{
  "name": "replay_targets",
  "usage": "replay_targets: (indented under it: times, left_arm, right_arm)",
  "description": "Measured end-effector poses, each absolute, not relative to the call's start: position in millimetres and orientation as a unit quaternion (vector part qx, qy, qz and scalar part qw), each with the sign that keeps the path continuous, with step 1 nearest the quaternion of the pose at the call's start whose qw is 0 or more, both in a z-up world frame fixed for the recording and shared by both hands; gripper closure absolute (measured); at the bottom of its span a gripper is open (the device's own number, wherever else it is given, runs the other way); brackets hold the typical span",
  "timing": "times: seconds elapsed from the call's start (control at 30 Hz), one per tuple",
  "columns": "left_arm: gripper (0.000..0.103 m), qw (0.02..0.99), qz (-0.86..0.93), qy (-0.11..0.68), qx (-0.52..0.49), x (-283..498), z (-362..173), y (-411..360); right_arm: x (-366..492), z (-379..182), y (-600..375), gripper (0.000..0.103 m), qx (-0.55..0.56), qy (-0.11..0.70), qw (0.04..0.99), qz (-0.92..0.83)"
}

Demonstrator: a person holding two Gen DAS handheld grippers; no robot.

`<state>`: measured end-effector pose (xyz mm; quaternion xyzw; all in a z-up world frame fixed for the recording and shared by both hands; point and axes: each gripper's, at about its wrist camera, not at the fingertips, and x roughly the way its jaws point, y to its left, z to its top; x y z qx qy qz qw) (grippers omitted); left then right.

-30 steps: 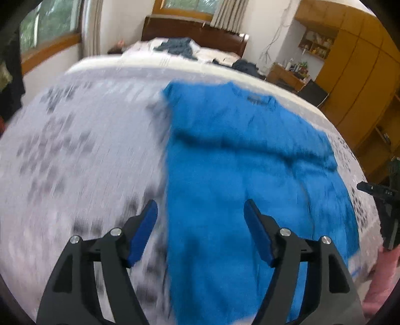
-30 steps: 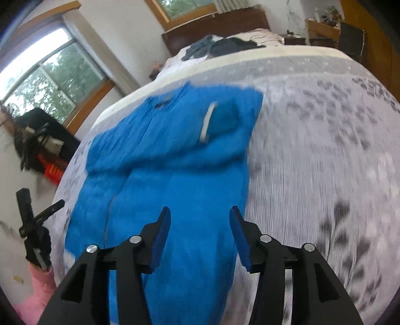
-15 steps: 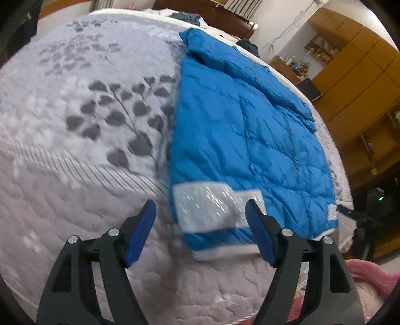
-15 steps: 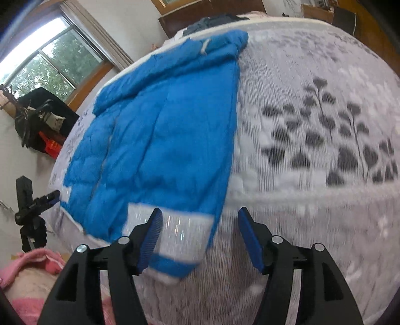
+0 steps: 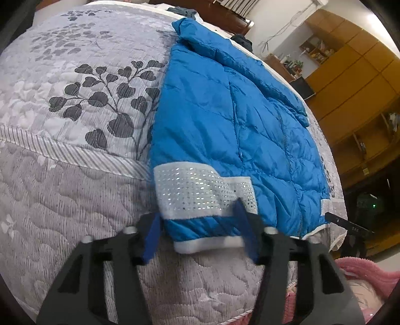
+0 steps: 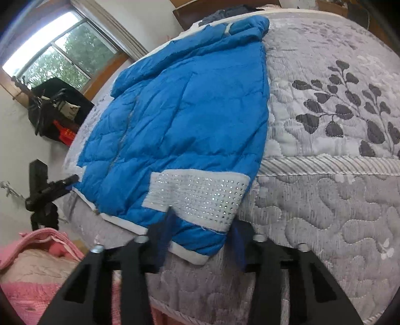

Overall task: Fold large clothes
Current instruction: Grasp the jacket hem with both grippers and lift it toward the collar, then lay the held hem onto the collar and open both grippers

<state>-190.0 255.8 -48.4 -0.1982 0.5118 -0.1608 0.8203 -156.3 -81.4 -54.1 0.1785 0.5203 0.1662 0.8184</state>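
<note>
At the bed's (image 5: pixel 75 195) near edge, both tongs stand wide open, gripping nothing: left tongs (image 5: pixel 197 232) straddle the jacket's (image 5: pixel 225 120) left hem corner, right tongs (image 6: pixel 201 237) its right corner, blue pads beside the white sequinned band (image 6: pixel 200 197). Half a second ago both hovered short of the hem. No writing reads.

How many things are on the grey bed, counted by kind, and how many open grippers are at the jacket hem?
Blue jacket: 1
Dark clothes heap at the far end: 1
Open grippers: 2, left gripper, right gripper
Total: 4
</note>
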Motion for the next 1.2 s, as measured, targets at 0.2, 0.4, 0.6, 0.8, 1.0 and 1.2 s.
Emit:
replay_targets:
  times: [0.2,0.4,0.6,0.8,1.0,1.2]
  left_arm:
    - [0.085,0.824,-0.166,0.498,-0.213,-192,-42,262]
    - [0.09,0.834,-0.2,0.456,-0.237,-192,-14,267]
    - [0.091,0.848,-0.231,0.411,-0.244,-177,21,269]
    - [0.091,0.86,-0.251,0.383,-0.226,-141,53,265]
    - [0.091,0.864,-0.26,0.369,-0.225,-94,71,263]
    - [0.091,0.865,-0.256,0.367,-0.228,-30,79,255]
  right_arm:
    - [-159,-40,-81,0.087,0.158,0.501,0.833,0.172]
    - [-161,-6,-87,0.09,0.172,0.456,0.851,0.197]
    - [-151,31,-99,0.09,0.182,0.414,0.866,0.214]
    - [-116,67,-101,0.091,0.172,0.396,0.873,0.226]
    - [-61,86,-114,0.091,0.193,0.399,0.864,0.236]
    - [12,90,-124,0.091,0.218,0.418,0.852,0.229]
